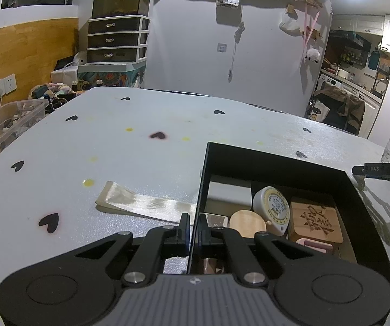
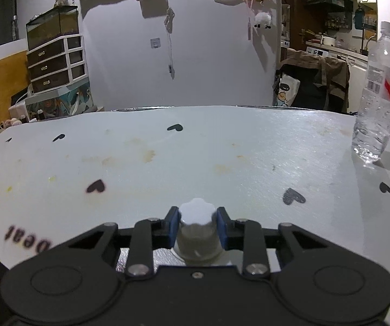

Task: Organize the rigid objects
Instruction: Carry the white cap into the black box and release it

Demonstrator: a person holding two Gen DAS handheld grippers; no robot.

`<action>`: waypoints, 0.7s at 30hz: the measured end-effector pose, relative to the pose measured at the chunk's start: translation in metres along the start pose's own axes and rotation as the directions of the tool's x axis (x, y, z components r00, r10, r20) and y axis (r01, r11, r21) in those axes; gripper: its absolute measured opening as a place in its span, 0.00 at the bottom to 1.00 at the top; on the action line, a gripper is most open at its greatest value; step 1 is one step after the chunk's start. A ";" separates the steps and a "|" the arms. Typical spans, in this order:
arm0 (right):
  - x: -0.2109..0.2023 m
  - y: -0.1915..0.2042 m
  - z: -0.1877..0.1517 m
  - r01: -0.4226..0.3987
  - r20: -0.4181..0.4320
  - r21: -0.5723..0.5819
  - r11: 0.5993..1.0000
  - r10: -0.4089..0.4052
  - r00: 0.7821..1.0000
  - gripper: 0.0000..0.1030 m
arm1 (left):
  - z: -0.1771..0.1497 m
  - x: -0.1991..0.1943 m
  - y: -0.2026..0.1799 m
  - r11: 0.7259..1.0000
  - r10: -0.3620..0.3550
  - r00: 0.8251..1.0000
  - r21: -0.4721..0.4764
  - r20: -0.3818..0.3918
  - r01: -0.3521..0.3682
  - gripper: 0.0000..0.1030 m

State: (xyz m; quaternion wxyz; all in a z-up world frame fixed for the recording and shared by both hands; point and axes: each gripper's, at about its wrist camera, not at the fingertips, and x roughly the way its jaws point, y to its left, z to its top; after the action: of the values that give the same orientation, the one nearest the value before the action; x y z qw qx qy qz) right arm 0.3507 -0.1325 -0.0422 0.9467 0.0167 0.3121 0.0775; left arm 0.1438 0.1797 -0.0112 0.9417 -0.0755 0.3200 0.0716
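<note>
My left gripper (image 1: 193,225) is shut on the left wall of a black box (image 1: 276,160) on the white table. Inside the box lie a carved wooden block (image 1: 314,220), a round white tape measure (image 1: 272,206), a plain wooden piece (image 1: 246,224), a pink item (image 1: 314,245) and a white block (image 1: 229,193). My right gripper (image 2: 197,224) is shut on a small white jar with a scalloped lid (image 2: 197,228), held just above the table. The right gripper's tip (image 1: 371,169) shows at the right edge of the left wrist view.
A cream ribbon (image 1: 140,202) lies left of the box. A clear water bottle (image 2: 379,95) stands at the table's right edge. A clear plastic bin (image 1: 7,125) sits off the table's left side. Drawers (image 1: 116,40) stand at the far wall.
</note>
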 end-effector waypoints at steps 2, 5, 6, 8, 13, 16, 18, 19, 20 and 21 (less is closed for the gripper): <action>-0.008 -0.002 0.000 -0.002 0.015 0.017 1.000 0.002 1.000 0.29 | 0.000 0.000 0.000 1.000 -0.002 1.000 -0.001 -0.001 0.002 0.05; -0.028 0.000 0.005 -0.051 0.046 0.036 0.998 0.050 0.998 0.29 | 0.000 0.001 0.000 1.000 -0.002 1.000 -0.002 -0.001 0.002 0.05; -0.037 0.002 0.007 -0.078 0.057 0.040 0.996 0.076 0.995 0.29 | 0.000 0.001 0.001 1.000 -0.002 1.000 -0.001 -0.001 0.002 0.05; -0.057 0.010 0.012 -0.144 0.083 0.036 0.989 0.141 0.987 0.29 | -0.001 0.001 0.000 1.000 0.000 1.000 -0.001 -0.001 0.000 0.05; -0.111 0.045 0.016 -0.363 0.110 -0.057 0.930 0.367 0.924 0.29 | -0.001 0.002 0.002 1.000 0.000 1.000 -0.006 0.000 0.000 0.05; -0.132 0.069 0.013 -0.462 0.070 -0.144 0.875 0.475 0.877 0.29 | -0.001 0.002 0.002 1.000 0.000 1.000 -0.005 0.000 0.000 0.05; -0.140 0.085 0.010 -0.508 0.024 -0.204 0.837 0.523 0.852 0.29 | -0.001 0.002 0.002 1.000 -0.001 1.000 -0.006 0.000 0.001 0.05; -0.142 0.093 0.007 -0.525 -0.005 -0.234 0.818 0.539 0.842 0.29 | -0.001 0.002 0.002 1.000 -0.003 1.000 -0.007 0.000 0.003 0.05; -0.142 0.101 0.004 -0.535 -0.031 -0.262 0.803 0.548 0.836 0.29 | -0.001 0.002 0.002 1.000 -0.004 1.000 -0.008 0.000 0.004 0.05; -0.142 0.107 0.002 -0.539 -0.053 -0.289 0.791 0.549 0.834 0.29 | -0.001 0.002 0.002 1.000 -0.005 1.000 -0.008 0.001 0.005 0.05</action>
State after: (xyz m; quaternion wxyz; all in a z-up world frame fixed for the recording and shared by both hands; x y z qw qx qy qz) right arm 0.2241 -0.0490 0.0515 0.8812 -0.0330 0.2631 0.3914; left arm 0.1439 0.1818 -0.0137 0.9417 -0.0799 0.3191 0.0706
